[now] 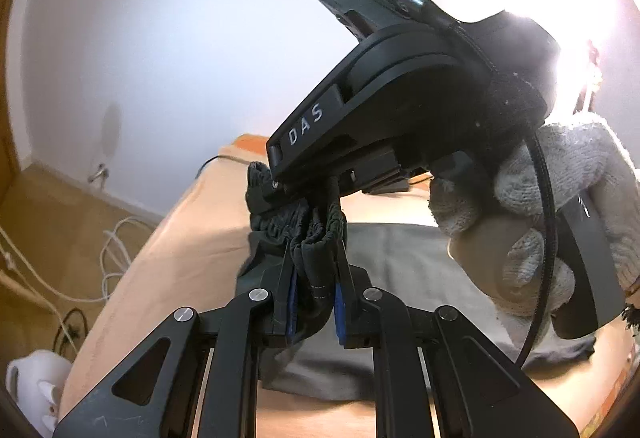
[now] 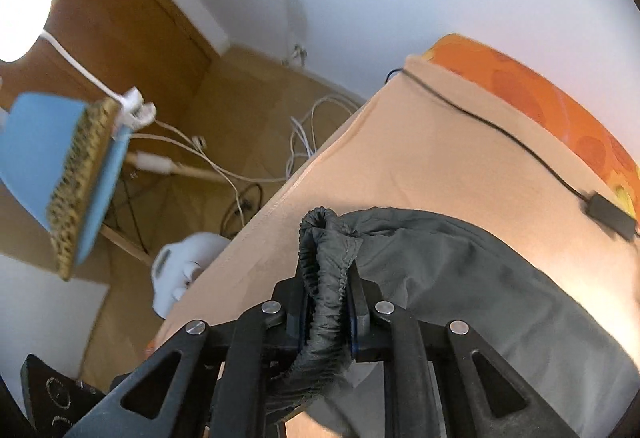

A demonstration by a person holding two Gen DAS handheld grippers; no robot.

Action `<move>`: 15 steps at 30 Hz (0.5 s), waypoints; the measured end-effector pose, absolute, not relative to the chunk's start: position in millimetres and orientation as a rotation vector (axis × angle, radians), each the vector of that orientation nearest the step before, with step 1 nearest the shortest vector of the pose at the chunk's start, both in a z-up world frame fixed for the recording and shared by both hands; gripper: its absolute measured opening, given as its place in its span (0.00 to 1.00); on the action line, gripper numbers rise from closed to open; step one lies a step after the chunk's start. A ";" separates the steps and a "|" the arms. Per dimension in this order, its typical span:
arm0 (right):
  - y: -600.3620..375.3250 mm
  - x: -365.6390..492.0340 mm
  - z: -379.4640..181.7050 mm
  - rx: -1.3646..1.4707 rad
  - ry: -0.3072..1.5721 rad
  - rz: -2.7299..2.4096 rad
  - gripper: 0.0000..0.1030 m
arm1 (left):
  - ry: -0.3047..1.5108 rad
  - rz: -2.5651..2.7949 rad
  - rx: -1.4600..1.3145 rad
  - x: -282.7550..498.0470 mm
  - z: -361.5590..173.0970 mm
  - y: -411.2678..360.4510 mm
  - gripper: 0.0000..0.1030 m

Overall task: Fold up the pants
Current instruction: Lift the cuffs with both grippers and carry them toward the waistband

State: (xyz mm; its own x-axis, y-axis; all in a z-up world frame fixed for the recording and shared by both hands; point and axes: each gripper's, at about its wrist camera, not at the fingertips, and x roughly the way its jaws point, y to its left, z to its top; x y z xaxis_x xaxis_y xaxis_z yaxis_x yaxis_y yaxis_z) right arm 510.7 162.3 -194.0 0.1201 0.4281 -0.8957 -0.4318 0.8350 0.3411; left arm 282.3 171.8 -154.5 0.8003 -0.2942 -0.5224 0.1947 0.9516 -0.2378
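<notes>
Both grippers lifting the waistband of dark grey pants above a bed.

The bed, under a peach sheet, carries the pants, whose body lies spread on it while the elastic waistband is raised. The right gripper and left gripper each have their jaws clamped on bunched waistband, close together — seemingly the start of a fold. Next, I judge, both must carry the waistband toward the leg ends together, keeping the cloth taut and even.
</notes>
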 end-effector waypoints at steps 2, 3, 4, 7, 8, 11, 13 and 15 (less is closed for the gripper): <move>141.0 505.7 -183.2 0.059 1.284 0.631 0.12 | 0.585 -0.282 -0.162 276.4 -147.1 157.6 0.12; 132.9 502.2 -180.1 0.081 1.275 0.630 0.12 | 0.585 -0.292 -0.157 273.5 -143.6 150.5 0.12; 120.4 498.9 -175.5 0.111 1.262 0.630 0.12 | 0.587 -0.303 -0.149 271.5 -140.0 141.9 0.12; 89.0 489.2 -166.4 0.164 1.234 0.616 0.12 | 0.600 -0.343 -0.132 267.1 -131.9 115.4 0.12; 78.3 486.3 -163.3 0.181 1.225 0.609 0.12 | 0.603 -0.354 -0.127 264.7 -129.3 108.8 0.12; 43.3 476.0 -156.1 0.226 1.194 0.587 0.12 | 0.618 -0.391 -0.107 259.9 -124.1 78.7 0.12; 20.3 468.5 -153.1 0.248 1.175 0.571 0.12 | 0.631 -0.412 -0.097 257.0 -122.3 57.8 0.12; -6.5 461.3 -152.0 0.286 1.163 0.555 0.12 | 0.645 -0.433 -0.092 256.1 -124.5 38.4 0.12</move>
